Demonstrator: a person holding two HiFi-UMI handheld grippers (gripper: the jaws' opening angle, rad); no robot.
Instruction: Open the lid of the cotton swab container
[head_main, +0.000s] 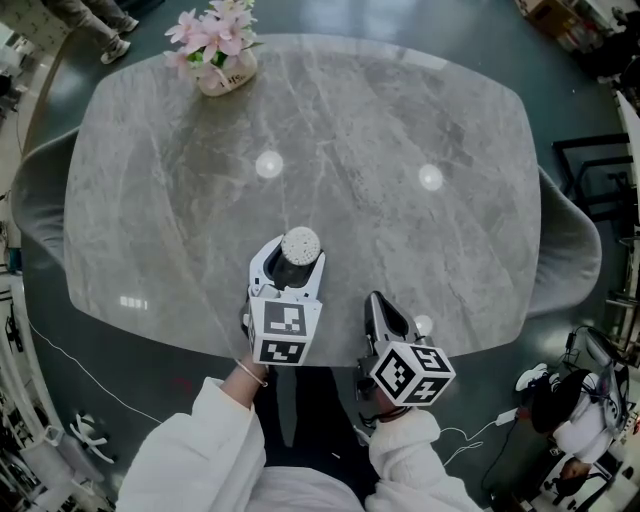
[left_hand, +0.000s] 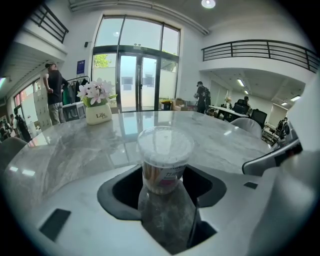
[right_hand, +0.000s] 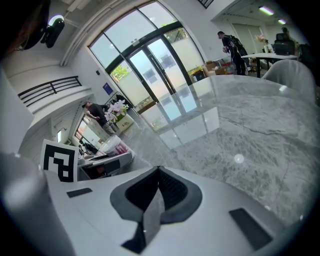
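Observation:
The cotton swab container (head_main: 300, 243), a small round tub with a clear lid over the swabs, stands upright on the marble table (head_main: 400, 120) near its front edge. My left gripper (head_main: 292, 258) is shut on its sides. In the left gripper view the container (left_hand: 165, 150) sits between the dark pads (left_hand: 120, 187) with its lid on. My right gripper (head_main: 380, 303) is to the right of it, at the table's front edge, shut with nothing between its jaws. The right gripper view shows those jaws (right_hand: 159, 172) closed and the container (right_hand: 116, 145) off to the left.
A pot of pink flowers (head_main: 218, 50) stands at the table's far left corner. Grey chairs (head_main: 575, 240) flank the table on both sides. Cables and gear lie on the floor at the lower right (head_main: 560, 400). People stand far off by the glass doors (left_hand: 202, 97).

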